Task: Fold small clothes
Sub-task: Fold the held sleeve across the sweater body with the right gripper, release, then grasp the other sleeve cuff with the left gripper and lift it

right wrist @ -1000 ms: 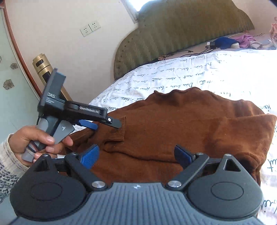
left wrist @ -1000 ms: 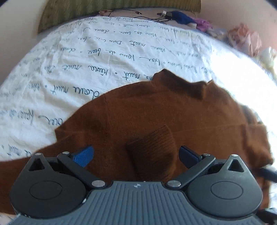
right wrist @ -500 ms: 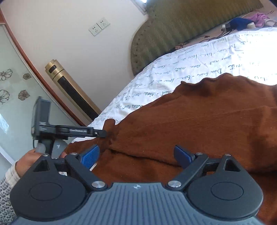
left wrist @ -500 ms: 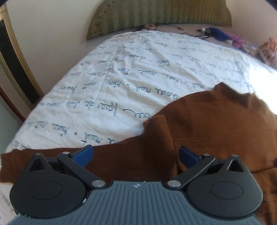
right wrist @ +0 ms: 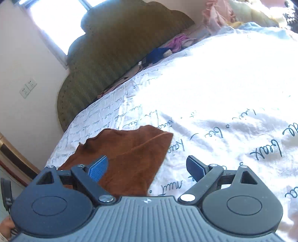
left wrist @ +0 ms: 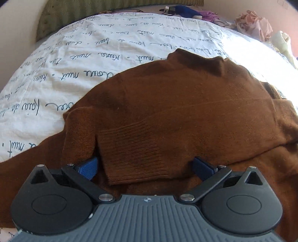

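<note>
A brown knit sweater (left wrist: 186, 104) lies spread on the white script-printed bedsheet (left wrist: 93, 55), its collar pointing away. One sleeve is folded across the body, and its ribbed cuff (left wrist: 134, 152) rests between the wide-apart jaws of my left gripper (left wrist: 146, 165), which is open; the pads do not press on it. In the right wrist view only a corner of the sweater (right wrist: 130, 154) shows at lower left. My right gripper (right wrist: 147, 168) is open over that sweater edge and bare sheet (right wrist: 223, 111), its jaws closing slightly, gripping nothing.
A green padded headboard (right wrist: 111, 55) stands at the bed's far end, with a blue item (left wrist: 184, 10), cables and pink and pale clothes (left wrist: 255, 26) heaped near it. Wall sockets (right wrist: 28, 88) and a bright window (right wrist: 55, 22) are on the left wall. A hand (right wrist: 5, 227) shows at lower left.
The left view swung from the bed's left side back over the sweater, with the cuff now between its jaws. The right view rolled and swung right, off the sweater body toward bare sheet.
</note>
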The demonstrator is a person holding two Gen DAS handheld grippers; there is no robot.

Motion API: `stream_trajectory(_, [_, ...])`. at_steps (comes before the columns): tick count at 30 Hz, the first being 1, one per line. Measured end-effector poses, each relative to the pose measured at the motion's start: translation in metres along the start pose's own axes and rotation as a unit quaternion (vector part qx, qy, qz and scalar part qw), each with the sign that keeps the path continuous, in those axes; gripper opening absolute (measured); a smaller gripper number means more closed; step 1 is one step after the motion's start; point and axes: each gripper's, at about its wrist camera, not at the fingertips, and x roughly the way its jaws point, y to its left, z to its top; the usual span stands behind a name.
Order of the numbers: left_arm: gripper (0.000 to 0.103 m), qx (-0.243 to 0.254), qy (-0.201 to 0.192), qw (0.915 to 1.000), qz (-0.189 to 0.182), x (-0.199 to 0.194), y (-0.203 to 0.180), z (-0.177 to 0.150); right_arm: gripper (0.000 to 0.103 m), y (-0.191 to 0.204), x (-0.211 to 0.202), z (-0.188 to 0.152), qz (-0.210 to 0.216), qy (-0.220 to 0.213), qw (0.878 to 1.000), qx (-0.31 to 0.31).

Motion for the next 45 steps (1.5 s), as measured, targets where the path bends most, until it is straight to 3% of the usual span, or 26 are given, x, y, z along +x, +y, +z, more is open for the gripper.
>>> stream_trajectory(2, [0.103, -0.014, -0.001, 0.9999, -0.001, -0.004, 0.009, 0.000, 0.082, -0.012, 0.014, 0.005, 0.028, 0.015, 0.999, 0.027])
stream_trajectory(4, [0.103, -0.022, 0.000, 0.9998, 0.003, -0.005, 0.011, 0.003, 0.053, -0.010, 0.034, 0.006, 0.035, 0.040, 0.998, 0.025])
stream_trajectory(6, [0.103, -0.025, -0.003, 0.9997, 0.008, -0.008, 0.013, 0.000, 0.013, -0.002, 0.056, 0.002, 0.026, 0.089, 0.996, 0.004])
stream_trajectory(8, [0.103, -0.022, -0.006, 0.9996, 0.016, -0.010, 0.011, -0.001, 0.008, 0.014, 0.061, 0.001, -0.012, 0.092, 0.994, -0.054])
stream_trajectory(11, [0.103, -0.017, -0.009, 0.9996, 0.023, -0.010, 0.010, -0.004, 0.008, 0.032, 0.039, 0.016, -0.010, 0.047, 0.995, -0.088])
stream_trajectory(13, [0.103, -0.016, -0.013, 0.9994, 0.026, -0.008, 0.011, -0.005, 0.008, 0.037, 0.043, 0.020, -0.063, 0.028, 0.989, -0.134])
stream_trajectory(15, [0.103, -0.012, -0.019, 0.9993, 0.030, -0.006, 0.011, -0.006, 0.015, 0.023, 0.068, 0.020, -0.130, 0.090, 0.976, -0.153])
stream_trajectory(18, [0.103, -0.018, -0.017, 0.9993, 0.029, -0.009, 0.012, -0.005, 0.019, 0.026, 0.042, 0.018, -0.130, 0.054, 0.980, -0.139])
stream_trajectory(20, [0.103, -0.032, -0.019, 0.9991, 0.023, -0.016, 0.013, -0.006, 0.020, 0.049, 0.018, 0.008, -0.091, 0.014, 0.981, -0.173])
stream_trajectory(23, [0.103, -0.032, -0.021, 0.9990, 0.021, -0.016, 0.014, -0.008, 0.019, 0.072, 0.019, -0.014, -0.039, 0.035, 0.979, -0.199])
stream_trajectory(26, [0.103, -0.022, -0.028, 0.9990, 0.026, -0.009, 0.013, -0.010, 0.021, 0.063, 0.058, -0.037, -0.074, 0.107, 0.966, -0.224])
stream_trajectory(27, [0.103, -0.027, -0.026, 0.9991, 0.022, -0.012, 0.014, -0.009, 0.021, 0.062, 0.055, -0.037, -0.074, 0.080, 0.969, -0.222])
stream_trajectory(29, [0.103, -0.046, -0.027, 0.9986, 0.008, -0.024, 0.022, -0.011, 0.023, 0.076, 0.051, -0.032, -0.097, 0.088, 0.973, -0.191])
stream_trajectory(31, [0.103, -0.068, -0.048, 0.9965, -0.005, -0.046, 0.036, -0.018, 0.038, 0.107, 0.045, -0.031, -0.085, 0.070, 0.971, -0.213])
stream_trajectory(33, [0.103, -0.107, -0.073, 0.9915, -0.013, -0.074, 0.064, -0.032, 0.089, 0.146, 0.042, -0.038, -0.046, 0.053, 0.965, -0.252])
stream_trajectory(35, [0.103, -0.172, -0.086, 0.9812, -0.011, -0.099, 0.106, -0.051, 0.100, 0.185, 0.042, -0.050, -0.014, 0.037, 0.957, -0.288])
stream_trajectory(37, [0.103, -0.241, -0.095, 0.9658, 0.005, -0.120, 0.153, -0.073, 0.100, 0.229, 0.052, -0.068, 0.026, 0.038, 0.942, -0.333])
stream_trajectory(40, [0.103, -0.342, -0.113, 0.9321, 0.034, -0.148, 0.227, -0.106, 0.100, 0.281, 0.067, -0.102, 0.051, 0.048, 0.920, -0.387])
stream_trajectory(42, [0.103, -0.384, -0.113, 0.9153, 0.047, -0.157, 0.262, -0.119, 0.100, 0.304, 0.076, -0.125, 0.070, 0.054, 0.907, -0.413])
stream_trajectory(45, [0.103, -0.432, -0.109, 0.8950, 0.013, -0.154, 0.307, -0.128, 0.100, 0.323, 0.084, -0.156, 0.093, 0.076, 0.897, -0.426])
